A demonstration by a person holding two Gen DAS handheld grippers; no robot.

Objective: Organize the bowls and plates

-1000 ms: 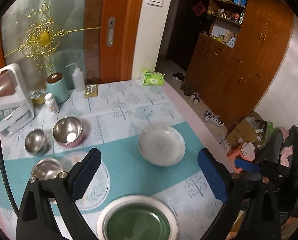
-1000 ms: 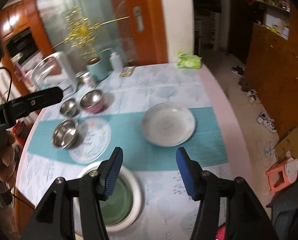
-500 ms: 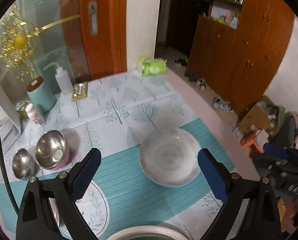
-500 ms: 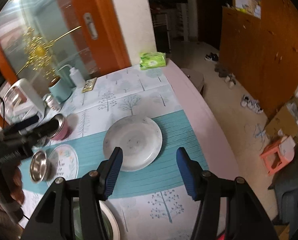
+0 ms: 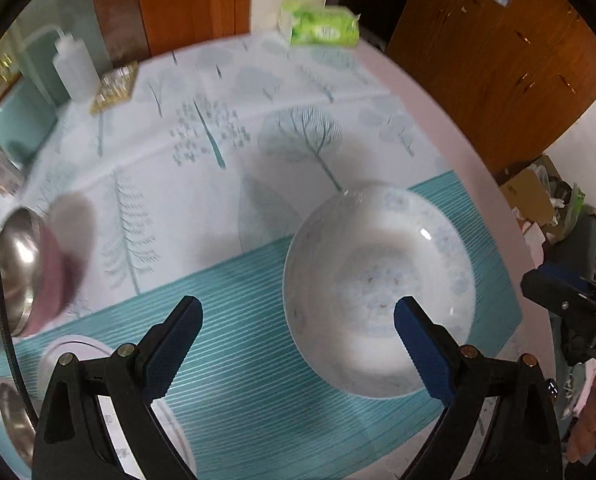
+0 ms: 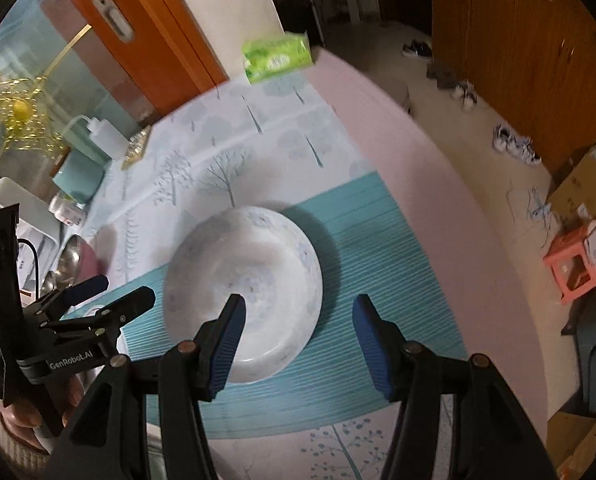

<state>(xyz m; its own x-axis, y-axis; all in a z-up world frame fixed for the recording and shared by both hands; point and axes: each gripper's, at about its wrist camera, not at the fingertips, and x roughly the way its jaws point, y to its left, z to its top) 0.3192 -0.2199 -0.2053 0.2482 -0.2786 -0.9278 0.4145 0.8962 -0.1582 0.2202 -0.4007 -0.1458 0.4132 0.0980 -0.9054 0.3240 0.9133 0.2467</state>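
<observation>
Plate (image 6: 243, 292) lay on the teal strip of the tablecloth (image 6: 378, 264), near the right side of the table, white with a faint blue pattern. The right gripper (image 6: 295, 340) hung over its near right rim with jaws spread and empty; the left gripper (image 5: 298, 350) also stood spread and empty over the near left rim. A smooth sloped rim could slip from the pads if pinched too shallowly, and two grippers so close might collide. Steel bowls (image 5: 21, 272) at the left were blurred and partly cut off, so their number was unclear.
</observation>
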